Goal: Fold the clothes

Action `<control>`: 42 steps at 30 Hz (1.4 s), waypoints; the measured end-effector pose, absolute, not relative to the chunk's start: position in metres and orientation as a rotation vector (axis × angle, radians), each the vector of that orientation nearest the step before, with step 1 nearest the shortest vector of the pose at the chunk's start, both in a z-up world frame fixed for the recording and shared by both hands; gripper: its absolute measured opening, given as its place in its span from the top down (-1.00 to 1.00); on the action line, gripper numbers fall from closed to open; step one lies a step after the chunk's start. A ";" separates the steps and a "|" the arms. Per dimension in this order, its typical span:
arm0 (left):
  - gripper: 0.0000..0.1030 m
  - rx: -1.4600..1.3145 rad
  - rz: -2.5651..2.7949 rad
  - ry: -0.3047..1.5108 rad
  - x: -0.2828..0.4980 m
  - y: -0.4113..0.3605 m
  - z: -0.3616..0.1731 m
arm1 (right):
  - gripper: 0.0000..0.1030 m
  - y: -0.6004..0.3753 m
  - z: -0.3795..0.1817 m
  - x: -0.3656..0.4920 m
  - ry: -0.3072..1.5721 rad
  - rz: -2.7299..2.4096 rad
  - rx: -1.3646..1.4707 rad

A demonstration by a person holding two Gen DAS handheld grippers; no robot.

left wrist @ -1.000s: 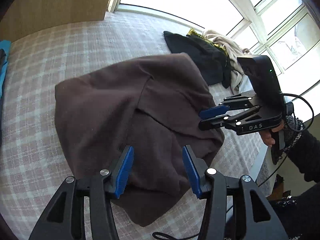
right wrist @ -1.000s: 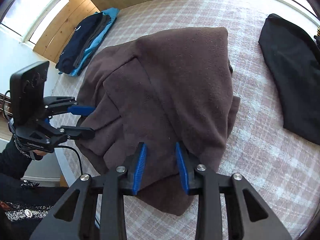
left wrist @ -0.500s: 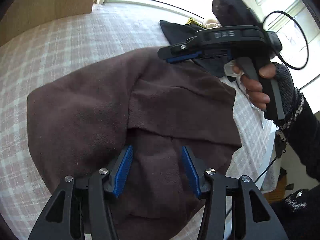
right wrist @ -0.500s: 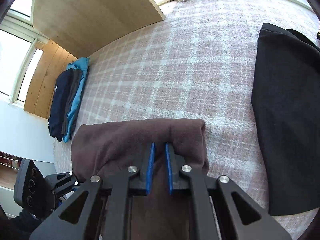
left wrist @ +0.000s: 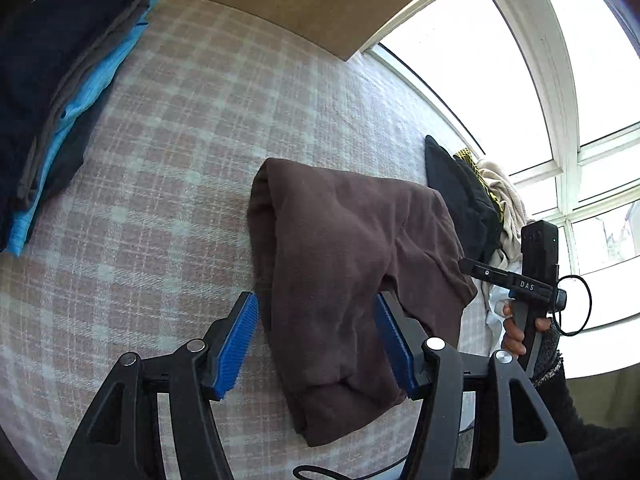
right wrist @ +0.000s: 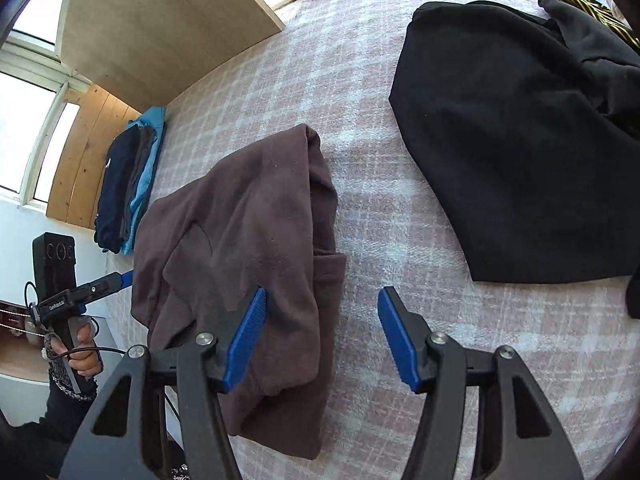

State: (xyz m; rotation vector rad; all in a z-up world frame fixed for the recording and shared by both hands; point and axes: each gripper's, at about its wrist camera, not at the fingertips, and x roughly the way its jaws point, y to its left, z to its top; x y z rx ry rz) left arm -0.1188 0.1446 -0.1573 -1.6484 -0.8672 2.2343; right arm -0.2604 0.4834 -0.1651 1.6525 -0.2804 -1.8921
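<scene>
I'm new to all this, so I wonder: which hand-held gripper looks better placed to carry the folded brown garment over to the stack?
Probably the left hand-held gripper: its opening jaws straddle the brown garment, and the folded stack lies on its side. The right hand-held gripper, also opening, sits over the garment's edge.

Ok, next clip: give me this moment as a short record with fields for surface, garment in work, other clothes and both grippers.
surface: pink plaid bedspread
garment in work: brown fleece garment, folded over, lying on the bedspread
folded stack: navy, grey and blue clothes by the wooden wall
unfolded pile: black garment near the window
left gripper: jaws opening, garment between them, pads clear of it
right gripper: jaws opening, over the garment's edge, holding nothing
</scene>
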 end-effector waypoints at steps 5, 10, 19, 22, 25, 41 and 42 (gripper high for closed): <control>-0.15 -1.740 2.193 -0.906 -0.121 0.152 -0.185 | -0.12 0.487 -0.168 -0.260 -0.346 -1.851 1.653; -0.20 -1.764 2.210 -0.918 -0.121 0.163 -0.194 | -0.13 0.471 -0.166 -0.253 -0.207 -1.869 1.642; -0.23 -1.827 2.291 -0.615 -0.122 0.199 -0.185 | -0.27 0.456 -0.167 -0.248 -0.042 -1.901 1.620; -0.22 -1.825 2.301 -0.604 -0.121 0.199 -0.185 | -0.19 0.454 -0.167 -0.246 -0.049 -1.892 1.606; -0.17 -1.816 2.314 -0.591 -0.121 0.203 -0.183 | 0.22 0.453 -0.170 -0.245 -0.112 -1.838 1.608; 0.53 -1.569 2.357 -0.658 -0.092 0.198 -0.132 | 0.56 0.425 -0.092 -0.200 -0.202 -1.863 1.389; 0.53 -1.569 2.366 -0.653 -0.090 0.197 -0.130 | 0.56 0.422 -0.090 -0.197 -0.209 -1.863 1.387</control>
